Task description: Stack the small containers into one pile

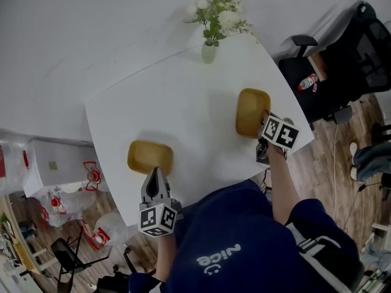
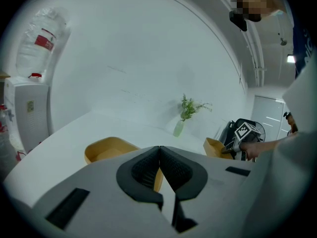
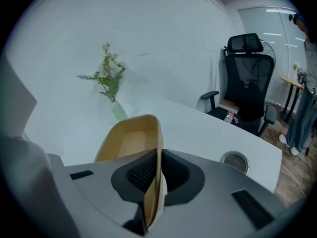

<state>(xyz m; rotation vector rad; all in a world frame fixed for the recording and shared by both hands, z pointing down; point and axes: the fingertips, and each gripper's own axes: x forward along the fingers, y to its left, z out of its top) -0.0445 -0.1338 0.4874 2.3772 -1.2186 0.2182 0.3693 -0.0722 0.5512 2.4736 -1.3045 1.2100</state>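
Two small yellow containers are on the white table (image 1: pixel 183 102). The left container (image 1: pixel 149 157) (image 2: pixel 106 149) rests flat just ahead of my left gripper (image 1: pixel 156 177) (image 2: pixel 159 172), whose jaws are shut with nothing between them. The right container (image 1: pixel 252 112) (image 3: pixel 130 140) is tilted, lifted off the table by its near wall. My right gripper (image 1: pixel 266 127) (image 3: pixel 157 175) is shut on that wall, the rim pinched between its pads. In the left gripper view the right container (image 2: pixel 214 147) and the right gripper's marker cube show at the far right.
A vase with green sprigs (image 1: pixel 209 47) (image 3: pixel 113 100) (image 2: pixel 181 125) stands at the table's far edge. A round cable hole (image 3: pixel 234 159) sits near the right edge. A black office chair (image 1: pixel 342 66) (image 3: pixel 245 90) stands to the right. Bags and a water dispenser (image 2: pixel 27 103) are at left.
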